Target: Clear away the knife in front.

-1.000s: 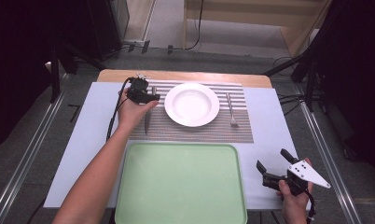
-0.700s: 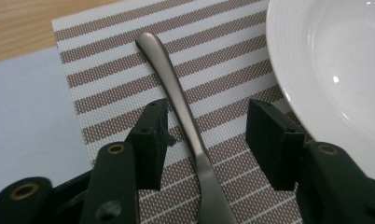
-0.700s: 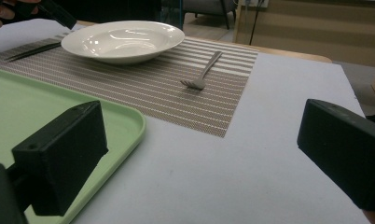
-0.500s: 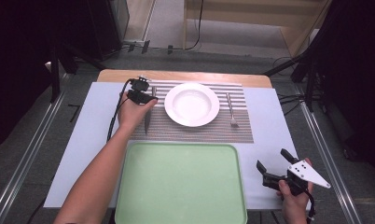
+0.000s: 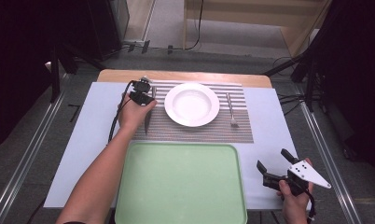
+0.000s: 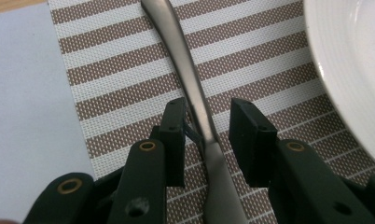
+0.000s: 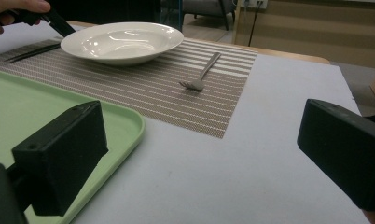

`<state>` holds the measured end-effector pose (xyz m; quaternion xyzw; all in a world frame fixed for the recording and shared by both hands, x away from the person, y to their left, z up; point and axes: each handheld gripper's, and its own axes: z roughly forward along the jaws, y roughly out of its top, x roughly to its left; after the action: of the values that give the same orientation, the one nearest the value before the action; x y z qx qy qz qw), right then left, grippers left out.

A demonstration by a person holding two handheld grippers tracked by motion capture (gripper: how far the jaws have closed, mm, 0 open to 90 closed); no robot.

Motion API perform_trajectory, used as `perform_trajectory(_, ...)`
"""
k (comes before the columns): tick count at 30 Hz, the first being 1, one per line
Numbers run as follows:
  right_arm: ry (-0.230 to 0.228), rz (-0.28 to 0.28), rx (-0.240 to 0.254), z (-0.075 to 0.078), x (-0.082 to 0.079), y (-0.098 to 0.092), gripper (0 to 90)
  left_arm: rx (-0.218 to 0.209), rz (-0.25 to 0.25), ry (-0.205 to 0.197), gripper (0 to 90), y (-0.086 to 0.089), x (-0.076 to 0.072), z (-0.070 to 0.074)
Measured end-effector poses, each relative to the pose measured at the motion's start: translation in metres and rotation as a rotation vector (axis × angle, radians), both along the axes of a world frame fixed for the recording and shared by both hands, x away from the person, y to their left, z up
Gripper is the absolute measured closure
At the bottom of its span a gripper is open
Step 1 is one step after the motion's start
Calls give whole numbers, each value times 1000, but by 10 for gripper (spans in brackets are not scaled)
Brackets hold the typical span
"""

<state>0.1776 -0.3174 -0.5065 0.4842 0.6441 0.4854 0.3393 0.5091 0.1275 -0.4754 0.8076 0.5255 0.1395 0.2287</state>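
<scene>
Left claw (image 6: 206, 140) lately narrowing, pads astride but clear of the knife (image 6: 195, 93), tip cut off; right claw (image 7: 199, 154) agape.

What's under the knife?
The knife lies on the striped placemat, between the closing jaws of the left hand-held gripper. The mat rests on the pale table cover; what's beneath that is hidden.

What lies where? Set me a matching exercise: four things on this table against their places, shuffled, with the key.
1 knife
2 plate
3 fork
4 tray

A right part of the striped mat
B off the mat, nearest the person
C left edge of the mat
D middle of the mat

Pairs: 1-C, 2-D, 3-A, 4-B
</scene>
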Motion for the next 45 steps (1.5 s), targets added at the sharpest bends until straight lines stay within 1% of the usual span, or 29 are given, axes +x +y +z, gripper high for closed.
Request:
perform_trajectory(1,0,-1,1,0,0,0,0,-7,6,5,682,0,1,-1)
perform_trajectory(2,-1,-4,2,0,0,0,0,-19,4,13,682,0,2,-3)
perform_trajectory(4,-2,-4,3,0,0,0,0,-22,6,27,697,-1,2,-5)
perform_trajectory(5,-4,-3,-1,0,0,0,0,-17,6,27,699,-2,2,-5)
perform_trajectory(6,-5,-4,0,0,0,0,0,-16,20,24,705,-3,2,-5)
perform_trajectory(7,-5,-4,1,0,0,0,0,-6,23,22,730,-3,2,-5)
perform_trajectory(9,-2,-3,6,0,0,0,0,-12,34,29,753,-2,3,-5)
perform_trajectory(10,-4,-3,5,0,0,-1,0,-10,38,31,759,-2,3,-5)
perform_trajectory(12,-4,-4,8,0,0,0,0,27,33,19,777,-6,2,-5)
perform_trajectory(15,0,-4,2,0,0,0,1,32,45,35,783,-7,4,-4)
perform_trajectory(16,0,-4,2,0,0,0,0,32,38,39,783,-6,4,-4)
perform_trajectory(17,0,-5,2,0,0,0,0,26,33,39,782,-5,5,-5)
perform_trajectory(20,-1,-4,1,0,0,0,0,-19,23,49,782,1,6,-5)
perform_trajectory(21,0,-5,2,0,0,0,0,-19,19,42,784,1,5,-6)
perform_trajectory(24,-7,-2,-5,0,1,-1,0,3,6,28,790,-1,4,-6)
perform_trajectory(27,3,-2,6,0,0,-1,0,8,-9,19,793,-1,3,-6)
perform_trajectory(28,-3,-1,-2,0,1,-1,0,-4,-3,13,793,0,2,-6)
perform_trajectory(29,5,0,8,0,0,0,1,-11,0,6,793,1,1,-6)
perform_trajectory(31,-1,0,3,0,1,-1,0,-19,1,-9,794,2,-1,-7)
perform_trajectory(33,2,-3,12,0,1,-2,1,-49,-1,-11,794,5,-3,-7)
perform_trajectory(34,0,-5,12,0,1,-2,0,-56,-4,-16,794,6,-5,-7)
perform_trajectory(35,6,-6,17,0,0,-2,0,-48,-10,-20,794,6,-6,-6)
perform_trajectory(36,5,-7,17,0,0,-2,1,-56,-14,-32,794,7,-8,-5)
perform_trajectory(38,6,-5,15,0,0,-2,1,-75,-18,-30,794,8,-10,-3)
perform_trajectory(39,-3,-3,9,0,1,-2,0,-73,-19,-39,794,8,-11,-2)
perform_trajectory(40,-1,0,7,0,1,-2,0,-71,-30,-43,794,9,-12,0)
perform_trajectory(41,-2,0,5,0,1,-2,1,-84,-24,-45,794,8,-14,1)
perform_trajectory(42,-2,1,6,0,1,-1,0,-84,-33,-50,794,9,-15,2)
perform_trajectory(45,2,-1,12,0,0,0,1,-88,-38,-59,793,10,-19,6)
